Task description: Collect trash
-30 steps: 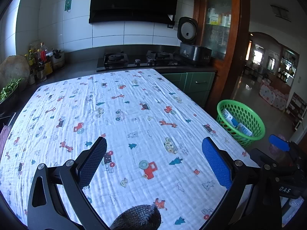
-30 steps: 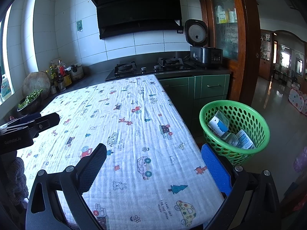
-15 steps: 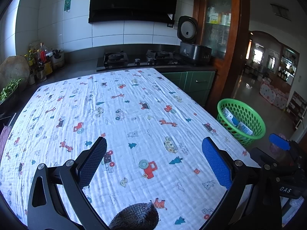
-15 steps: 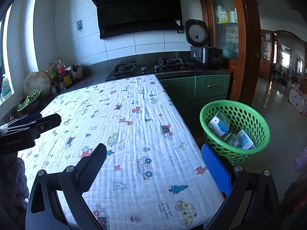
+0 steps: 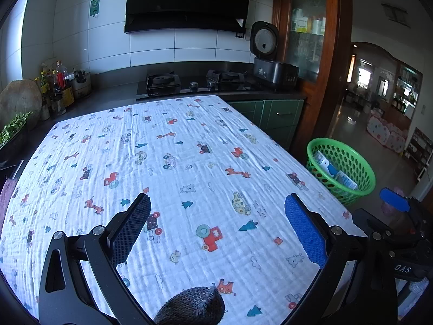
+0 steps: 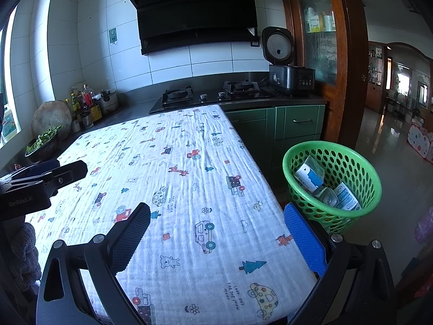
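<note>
A green plastic basket [image 6: 334, 187] stands on the floor at the table's right side; the left wrist view shows the same basket [image 5: 342, 169]. In it lie several small white and blue cartons [image 6: 310, 176]. My left gripper [image 5: 216, 228] hovers open over the near part of the table, nothing between its fingers. My right gripper [image 6: 216, 237] is open too, above the table's near right corner, just left of the basket. No trash shows on the table.
A white cloth with cartoon cars and animals [image 5: 167, 168] covers the table. Behind it run a dark counter with a gas hob [image 6: 211, 94], a rice cooker [image 6: 286, 73] and bottles [image 5: 58, 86]. A grey knitted sleeve [image 5: 194, 308] shows at the bottom edge.
</note>
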### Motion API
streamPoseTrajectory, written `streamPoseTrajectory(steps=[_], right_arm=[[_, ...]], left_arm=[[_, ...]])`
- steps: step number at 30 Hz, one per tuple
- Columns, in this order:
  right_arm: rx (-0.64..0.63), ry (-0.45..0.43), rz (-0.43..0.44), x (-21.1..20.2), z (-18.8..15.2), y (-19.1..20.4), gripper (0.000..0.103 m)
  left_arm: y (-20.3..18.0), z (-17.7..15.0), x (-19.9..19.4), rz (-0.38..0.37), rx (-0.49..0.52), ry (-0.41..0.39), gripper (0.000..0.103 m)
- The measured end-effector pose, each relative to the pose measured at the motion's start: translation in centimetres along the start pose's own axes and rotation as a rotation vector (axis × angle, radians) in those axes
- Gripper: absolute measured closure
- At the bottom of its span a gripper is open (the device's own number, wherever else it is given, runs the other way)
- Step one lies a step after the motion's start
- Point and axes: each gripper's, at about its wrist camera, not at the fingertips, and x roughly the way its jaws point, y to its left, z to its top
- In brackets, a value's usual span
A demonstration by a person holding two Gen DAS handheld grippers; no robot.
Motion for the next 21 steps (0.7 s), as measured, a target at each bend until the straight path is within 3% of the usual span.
streamPoseTrajectory(steps=[21], right_arm=[[0.001, 0.0, 0.0, 0.03, -0.01, 0.02, 0.007]], left_arm=[[0.08, -0.18, -0.24, -0.012, 0.007, -0.003, 0.005]])
